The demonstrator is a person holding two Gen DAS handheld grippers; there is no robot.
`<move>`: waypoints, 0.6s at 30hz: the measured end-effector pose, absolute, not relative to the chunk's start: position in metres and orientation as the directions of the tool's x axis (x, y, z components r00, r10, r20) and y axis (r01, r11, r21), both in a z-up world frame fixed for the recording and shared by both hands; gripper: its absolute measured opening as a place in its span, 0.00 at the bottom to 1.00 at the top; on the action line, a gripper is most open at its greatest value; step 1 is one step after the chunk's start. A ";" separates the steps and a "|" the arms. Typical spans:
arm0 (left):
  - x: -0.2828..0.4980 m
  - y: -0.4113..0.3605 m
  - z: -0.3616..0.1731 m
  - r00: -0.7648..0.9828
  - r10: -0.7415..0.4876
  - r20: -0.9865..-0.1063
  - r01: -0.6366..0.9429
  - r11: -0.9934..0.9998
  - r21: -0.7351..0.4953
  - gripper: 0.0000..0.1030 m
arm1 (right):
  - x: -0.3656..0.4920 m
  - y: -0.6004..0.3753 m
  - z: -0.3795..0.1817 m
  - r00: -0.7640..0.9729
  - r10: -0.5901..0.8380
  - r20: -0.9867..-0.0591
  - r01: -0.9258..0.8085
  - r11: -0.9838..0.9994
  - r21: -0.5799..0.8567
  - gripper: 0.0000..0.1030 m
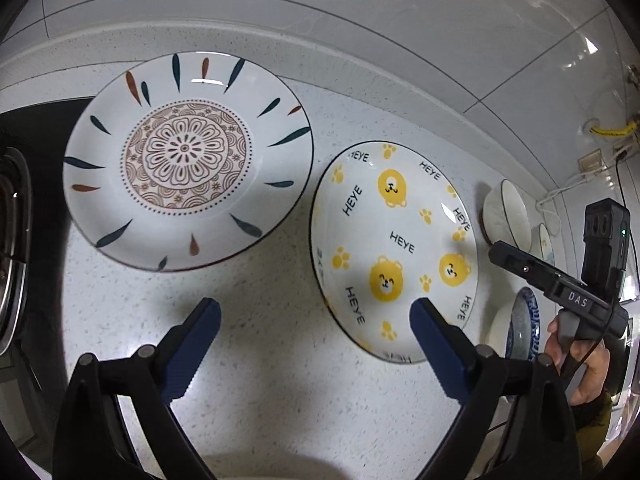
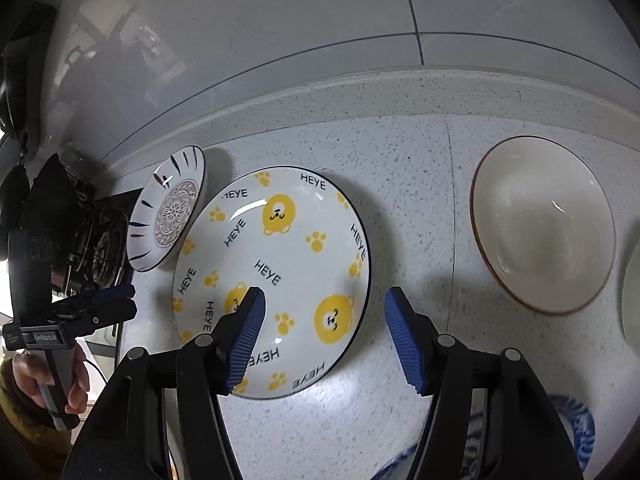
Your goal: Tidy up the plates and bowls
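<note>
A white plate with a mandala centre and leaf marks (image 1: 188, 162) lies on the speckled counter (image 1: 260, 360); it also shows in the right wrist view (image 2: 168, 210). A white plate with yellow bears and "HEYE" text (image 1: 396, 248) lies to its right (image 2: 276, 276). My left gripper (image 1: 316, 312) is open and empty, above the counter between the two plates. My right gripper (image 2: 324, 300) is open and empty, above the bear plate's right rim. A plain white bowl (image 2: 544, 224) sits further right. A blue-patterned bowl (image 2: 576, 432) is partly hidden by my right gripper.
A gas stove (image 2: 100, 248) lies left of the mandala plate. A tiled wall (image 2: 320, 20) backs the counter. The white bowl (image 1: 508, 210) and blue bowl (image 1: 524, 324) show at the right of the left wrist view. Cables and sockets (image 1: 604, 148) sit far right.
</note>
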State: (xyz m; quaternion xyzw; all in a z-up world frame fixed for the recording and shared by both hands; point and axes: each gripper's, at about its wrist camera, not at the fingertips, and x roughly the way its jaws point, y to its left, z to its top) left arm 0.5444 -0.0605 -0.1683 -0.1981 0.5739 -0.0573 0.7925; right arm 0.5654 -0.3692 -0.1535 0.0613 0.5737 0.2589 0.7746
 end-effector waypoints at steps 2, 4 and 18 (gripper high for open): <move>0.553 -0.064 -0.176 0.322 -0.328 -0.888 -0.148 0.909 -0.389 0.92 | 0.571 -0.368 -0.160 0.200 0.463 -0.864 -0.324 0.863 0.388 0.56; 0.560 -0.066 -0.182 0.314 -0.329 -0.891 -0.156 0.907 -0.390 0.91 | 0.575 -0.366 -0.168 0.181 0.464 -0.867 -0.315 0.863 0.396 0.56; 0.597 -0.078 -0.218 0.281 -0.434 -0.856 -0.180 0.852 -0.491 0.54 | 0.590 -0.365 -0.199 0.090 0.474 -0.876 -0.261 0.860 0.439 0.32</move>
